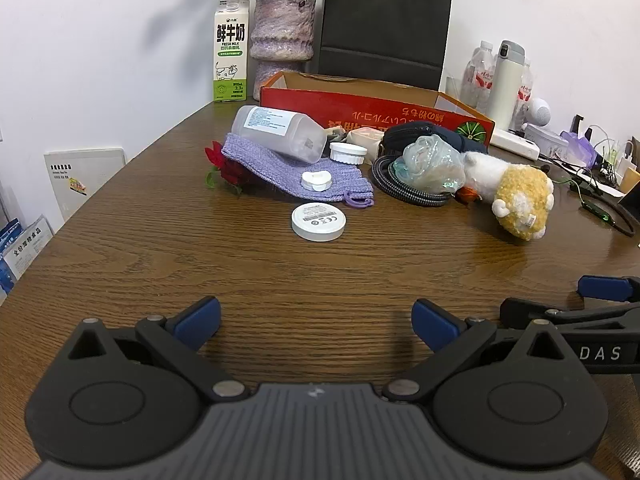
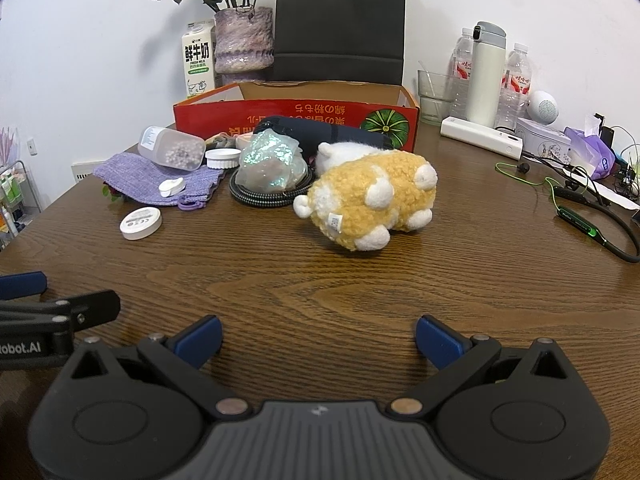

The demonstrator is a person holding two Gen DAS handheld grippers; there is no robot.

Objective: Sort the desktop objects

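Note:
My left gripper (image 1: 316,326) is open and empty, low over the near table. My right gripper (image 2: 318,340) is open and empty too, beside it. Ahead lies a clutter: a white round puck (image 1: 318,221) (image 2: 141,223), a purple knit pouch (image 1: 296,172) (image 2: 156,178) with a small white case (image 1: 316,180) on it, a tipped clear bottle (image 1: 280,130) (image 2: 172,148), a white lid (image 1: 348,153), a coiled braided cable (image 1: 404,190), a crumpled clear bag (image 1: 432,164) (image 2: 272,162), a yellow plush toy (image 1: 516,196) (image 2: 368,204). An open red cardboard box (image 1: 372,106) (image 2: 296,114) stands behind.
A milk carton (image 1: 231,52), a vase (image 1: 282,36) and a black paper bag (image 1: 384,24) stand at the back wall. Water bottles, a white flask (image 2: 486,76), a glass, a power bank and green earphones (image 2: 576,220) crowd the right side. The table edge curves away at left.

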